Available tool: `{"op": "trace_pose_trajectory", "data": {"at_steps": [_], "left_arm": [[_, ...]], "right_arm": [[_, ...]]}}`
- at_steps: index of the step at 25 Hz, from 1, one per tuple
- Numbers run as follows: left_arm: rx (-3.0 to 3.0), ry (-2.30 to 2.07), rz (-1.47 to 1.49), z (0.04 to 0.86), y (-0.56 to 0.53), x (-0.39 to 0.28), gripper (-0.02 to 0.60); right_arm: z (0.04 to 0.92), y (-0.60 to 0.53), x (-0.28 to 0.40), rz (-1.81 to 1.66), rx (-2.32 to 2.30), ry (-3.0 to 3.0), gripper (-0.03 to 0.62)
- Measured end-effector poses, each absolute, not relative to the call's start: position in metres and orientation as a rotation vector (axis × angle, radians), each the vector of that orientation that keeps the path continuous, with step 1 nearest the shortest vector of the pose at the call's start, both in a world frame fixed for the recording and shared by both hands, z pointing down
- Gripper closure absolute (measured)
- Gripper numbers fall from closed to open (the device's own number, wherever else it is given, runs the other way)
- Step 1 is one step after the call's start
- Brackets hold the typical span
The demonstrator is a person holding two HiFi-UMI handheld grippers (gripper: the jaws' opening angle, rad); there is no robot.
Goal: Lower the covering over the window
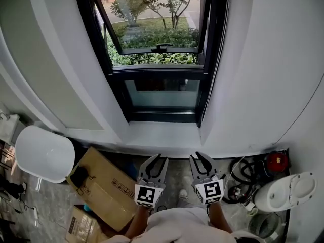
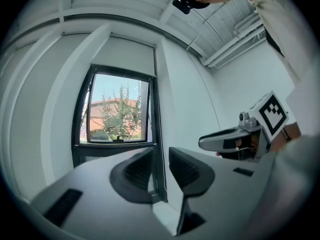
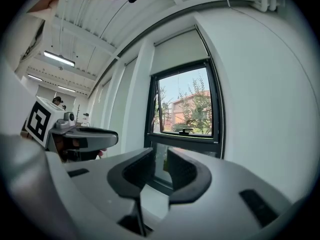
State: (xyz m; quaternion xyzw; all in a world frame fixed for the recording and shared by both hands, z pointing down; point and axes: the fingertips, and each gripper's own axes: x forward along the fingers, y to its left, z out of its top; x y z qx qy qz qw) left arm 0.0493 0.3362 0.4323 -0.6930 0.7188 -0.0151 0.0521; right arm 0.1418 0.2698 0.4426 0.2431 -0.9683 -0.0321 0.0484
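L tongs (image 1: pixel 160 158): part open, narrow gap, nothing in it. Level, aimed at window.
R tongs (image 1: pixel 197 155): same, jaws a little apart, empty, level, just beside L.
Blind (image 2: pixel 132 54): pale panel at top of the opening, high up. Glass below is bare. Not in head view.
Window (image 1: pixel 157 75): dark frame, upper sash tilted open, trees beyond. Well apart from both tongs, w/ sill (image 1: pixel 162 134) between.
Cord (image 1: pixel 217 49): thin line down R side of frame, prob. the pull. Too fine to be sure.
Step (my read): approach. Nothing gripped yet, task barely begun.
How, reach: close in on R side of frame, over the sill, before raising either hand.
How, grip: take cord w/ one tongs only. Pinch square across the pads so it can't slide out the side.
How, pull: straight down along the frame, short strokes. Re-grip higher w/ the other tongs, hand over hand.
How, check: if it's a loop, test gently which strand brings blind down before committing.
Watch: no yanking or sideways pull, could jam the roll or skew the blind. Check bottom edge clears the sash handle.
Floor: box (image 1: pixel 101 186) on L, cables (image 1: pixel 240 178) on R. Mind footing when stepping in.
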Motion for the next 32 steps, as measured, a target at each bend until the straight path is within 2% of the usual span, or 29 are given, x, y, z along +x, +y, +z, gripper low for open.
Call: {"op": "trace_pose_trajectory", "data": {"at_steps": [16,32], "left_arm": [[-2.033,2.312,-0.114,0.435,0.237,0.045,0.48],[-2.037,2.29,-0.123,0.436,0.18,0.037,0.494]], "right_arm": [[0.45,0.161,0.13,-0.026,0.59,-2.981,0.51],[0.457,0.112,0.122,0.004,0.595,-2.985,0.511]]}}
